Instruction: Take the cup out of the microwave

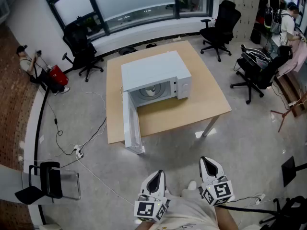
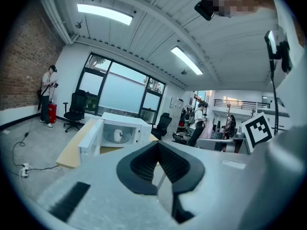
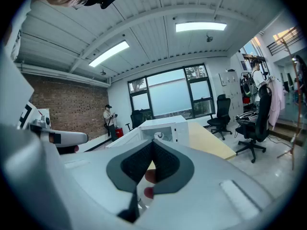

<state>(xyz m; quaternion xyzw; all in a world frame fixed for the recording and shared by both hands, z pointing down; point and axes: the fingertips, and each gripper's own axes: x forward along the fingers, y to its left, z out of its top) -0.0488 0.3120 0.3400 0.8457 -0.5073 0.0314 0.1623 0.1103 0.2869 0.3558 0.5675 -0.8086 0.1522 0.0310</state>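
Observation:
A white microwave [image 1: 156,75] stands on a wooden table [image 1: 201,104], its door [image 1: 130,123] swung wide open over the table's front-left edge. Inside, on the turntable, sits a pale cup [image 1: 150,92]. Both gripper views show the cup far off: [image 2: 118,135] in the left one, [image 3: 159,135] in the right one. My left gripper [image 1: 156,177] and right gripper [image 1: 209,165] hang side by side, well short of the table, over the floor. Each has its jaws together with nothing between them, as seen in the left gripper [image 2: 158,158] and right gripper [image 3: 152,161] views.
Black office chairs stand behind the table [image 1: 82,51] and at its right [image 1: 219,23], [image 1: 259,71]. A person [image 1: 26,61] stands by the brick wall at far left, another [image 1: 290,25] at far right. Cables and a power strip [image 1: 78,151] lie on the floor; a black folding chair [image 1: 45,181] is at lower left.

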